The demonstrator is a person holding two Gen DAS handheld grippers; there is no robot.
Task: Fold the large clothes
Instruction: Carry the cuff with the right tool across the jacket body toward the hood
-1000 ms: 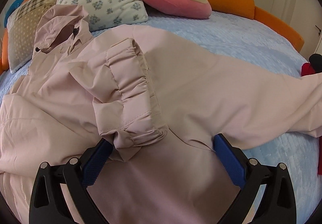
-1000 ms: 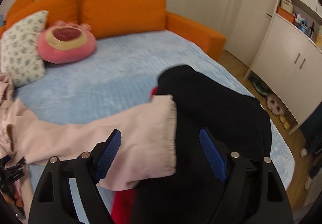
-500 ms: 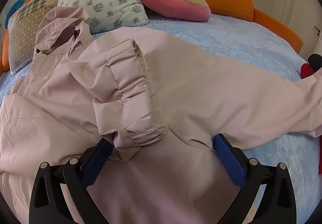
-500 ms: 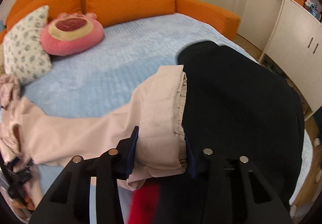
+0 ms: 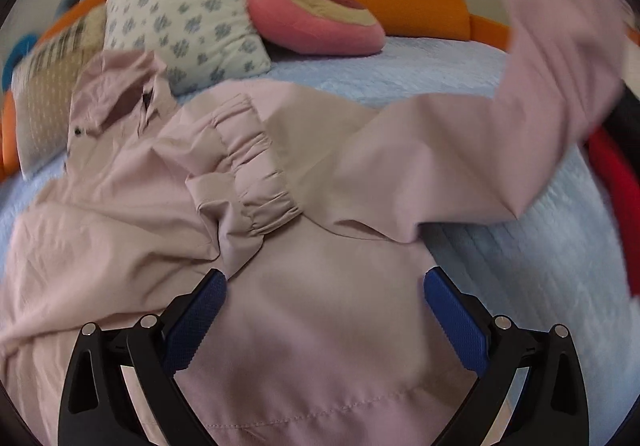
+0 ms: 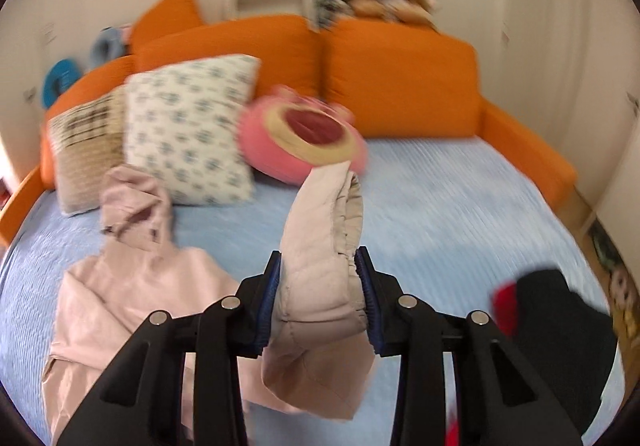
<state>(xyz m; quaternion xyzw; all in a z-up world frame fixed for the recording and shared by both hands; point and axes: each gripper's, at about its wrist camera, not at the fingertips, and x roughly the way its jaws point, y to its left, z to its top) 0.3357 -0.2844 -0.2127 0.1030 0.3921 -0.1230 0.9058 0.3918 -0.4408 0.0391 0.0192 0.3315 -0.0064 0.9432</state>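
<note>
My right gripper (image 6: 318,296) is closing on the jacket's sleeve cuff (image 6: 324,246), lifted above the bed (image 6: 460,205). My left gripper (image 5: 324,310) hovers wide open, empty, over the jacket (image 5: 320,346). The body lies at eight o'clock; the thin grip could slip.

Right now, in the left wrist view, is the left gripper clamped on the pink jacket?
No. The left gripper stands wide open above the pink jacket, its blue pads well apart, pinching no fabric.

black fingers (image 5: 520,366), blue ribbed pads (image 6: 370,306), silver screws.
</note>
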